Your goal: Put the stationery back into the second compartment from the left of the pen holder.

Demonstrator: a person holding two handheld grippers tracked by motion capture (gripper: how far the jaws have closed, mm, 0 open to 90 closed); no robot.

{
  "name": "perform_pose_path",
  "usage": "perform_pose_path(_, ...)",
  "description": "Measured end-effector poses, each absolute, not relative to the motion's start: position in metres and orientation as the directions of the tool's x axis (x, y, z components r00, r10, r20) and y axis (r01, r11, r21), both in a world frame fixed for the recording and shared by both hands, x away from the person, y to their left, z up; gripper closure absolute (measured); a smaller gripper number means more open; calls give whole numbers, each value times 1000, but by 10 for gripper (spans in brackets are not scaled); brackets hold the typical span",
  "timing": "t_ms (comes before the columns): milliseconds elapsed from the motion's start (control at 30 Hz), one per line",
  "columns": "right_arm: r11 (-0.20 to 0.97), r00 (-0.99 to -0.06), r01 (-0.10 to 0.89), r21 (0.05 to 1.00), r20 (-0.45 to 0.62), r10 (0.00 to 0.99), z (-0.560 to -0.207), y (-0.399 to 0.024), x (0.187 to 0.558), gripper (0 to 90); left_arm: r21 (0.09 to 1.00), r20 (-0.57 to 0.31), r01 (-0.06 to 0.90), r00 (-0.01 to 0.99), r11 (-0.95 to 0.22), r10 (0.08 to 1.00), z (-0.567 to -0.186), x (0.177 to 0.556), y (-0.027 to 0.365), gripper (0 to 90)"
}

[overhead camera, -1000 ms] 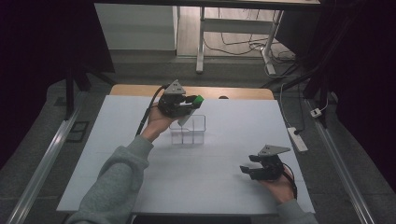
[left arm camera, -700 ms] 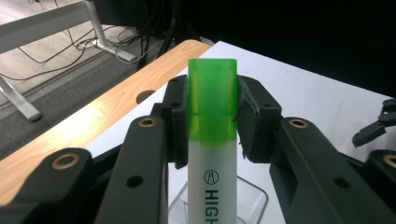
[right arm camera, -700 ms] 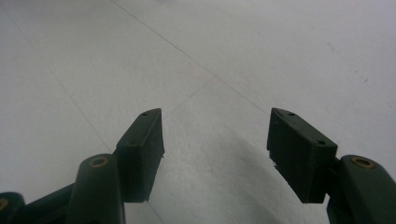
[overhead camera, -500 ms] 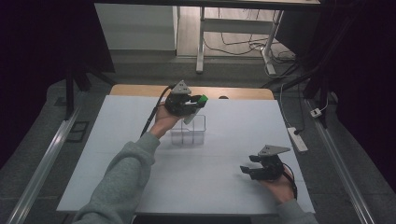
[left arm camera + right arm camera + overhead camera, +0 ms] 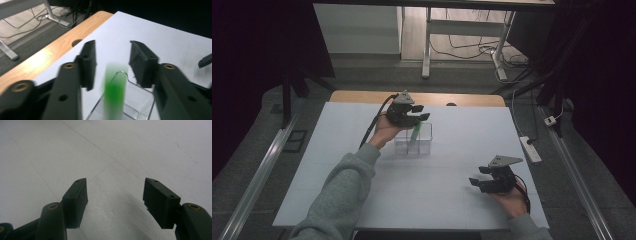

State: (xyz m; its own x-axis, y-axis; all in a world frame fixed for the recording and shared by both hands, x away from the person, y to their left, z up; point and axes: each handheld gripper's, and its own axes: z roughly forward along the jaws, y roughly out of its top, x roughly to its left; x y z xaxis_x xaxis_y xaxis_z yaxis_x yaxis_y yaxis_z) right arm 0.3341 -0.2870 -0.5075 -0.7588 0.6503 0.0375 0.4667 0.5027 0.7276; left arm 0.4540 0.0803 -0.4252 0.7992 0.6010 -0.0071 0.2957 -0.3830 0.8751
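While green tube (image 5: 114, 92) drops, left gripper (image 5: 418, 112) agape

Left black two-jaw gripper (image 5: 421, 113): flat rectangular jaw blocks on rounded arms with brass-coloured pivot screws (image 5: 69, 66), a grey three-cornered plate (image 5: 404, 98) on top, and a black cable (image 5: 373, 124) trailing from its rear. Right black two-jaw gripper (image 5: 475, 184): same build, with small screw holes in the jaw tops. Both forearms wear grey knitted sleeves (image 5: 343, 195) with ribbed cuffs.
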Motion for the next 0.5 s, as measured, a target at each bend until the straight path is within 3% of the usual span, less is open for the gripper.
perform_pose_path(200, 506, -760, 467, 725, 36, 649, -508, -286, 334, 366, 875, -17, 302, 801, -378, 599, -423, 451, 86, 445)
perform_pose_path(500, 505, -760, 469, 725, 39, 649, -507, -286, 334, 365, 858, -42, 340, 793, -385, 608, -423, 443, 94, 393)
